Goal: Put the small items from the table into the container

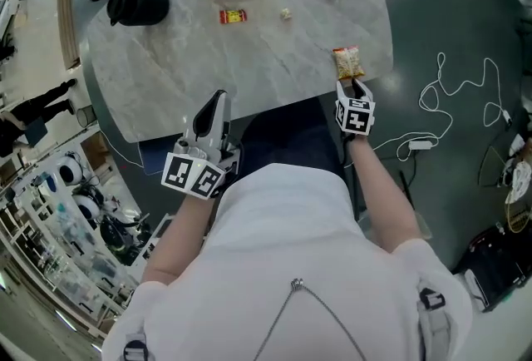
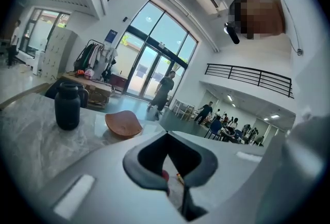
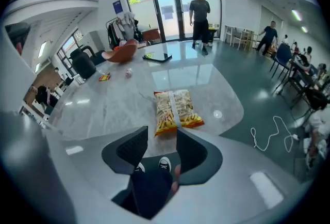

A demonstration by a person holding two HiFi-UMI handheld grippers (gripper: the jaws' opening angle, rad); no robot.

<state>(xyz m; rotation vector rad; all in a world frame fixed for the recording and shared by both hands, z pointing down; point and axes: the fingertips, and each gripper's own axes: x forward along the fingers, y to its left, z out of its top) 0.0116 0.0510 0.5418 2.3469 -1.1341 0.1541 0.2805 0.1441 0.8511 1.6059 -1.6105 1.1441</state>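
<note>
The snack bag point(image 1: 348, 61) lay at the table's point(image 1: 249, 76) right edge, right of centre in the head view. Our right gripper point(image 1: 353, 87) hung just below it, fingers apart with nothing between them. A red-and-yellow packet point(image 1: 233, 16) and a small pale item point(image 1: 285, 14) lay near the top centre, by the orange bowl point(image 2: 124, 124). Our left gripper point(image 1: 216, 101) sat at the table's lower edge, fingers together and empty.

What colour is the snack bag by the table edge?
The bag is yellow with a pale centre stripe; clearest in right gripper view.
</note>
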